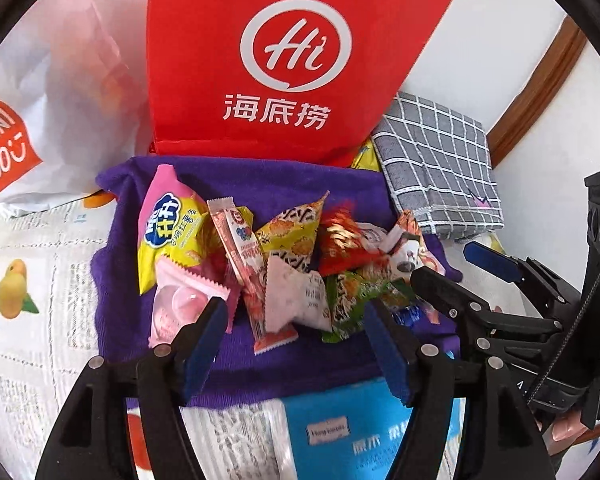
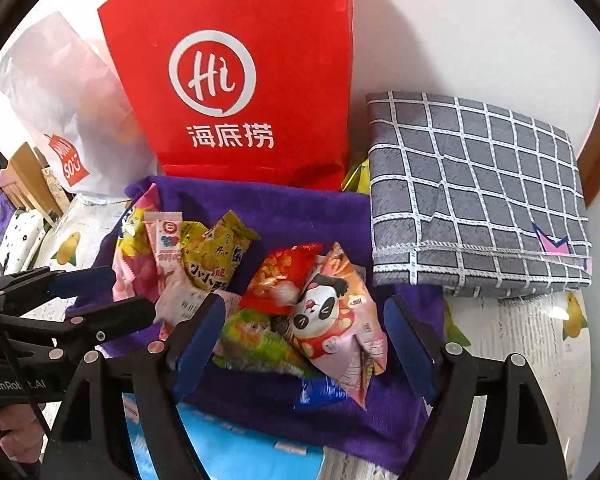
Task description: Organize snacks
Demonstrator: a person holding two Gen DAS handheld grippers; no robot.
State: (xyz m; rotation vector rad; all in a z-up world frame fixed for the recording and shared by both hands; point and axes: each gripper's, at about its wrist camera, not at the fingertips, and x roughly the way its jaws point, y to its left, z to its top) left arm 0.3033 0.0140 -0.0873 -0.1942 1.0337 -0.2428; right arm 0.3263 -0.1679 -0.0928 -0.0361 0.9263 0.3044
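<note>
Several snack packets lie piled on a purple cloth [image 1: 260,360] [image 2: 284,208]. Among them are a yellow and pink bag [image 1: 168,228], a pink stick packet [image 1: 244,264], a white triangular packet [image 1: 296,300], a red packet [image 1: 340,244] [image 2: 280,276], a green packet [image 2: 256,340] and a pink panda packet [image 2: 332,320]. My left gripper [image 1: 296,344] is open above the near side of the pile, around the white packet. My right gripper [image 2: 304,344] is open, straddling the green and panda packets. The right gripper also shows in the left wrist view [image 1: 460,268], open.
A red paper bag [image 1: 292,60] [image 2: 240,80] stands upright behind the cloth. A white Miniso bag [image 1: 40,100] [image 2: 68,120] stands to its left. A folded grey checked cloth [image 1: 440,172] [image 2: 480,200] lies to the right. A blue packet [image 1: 364,432] lies under the cloth's near edge.
</note>
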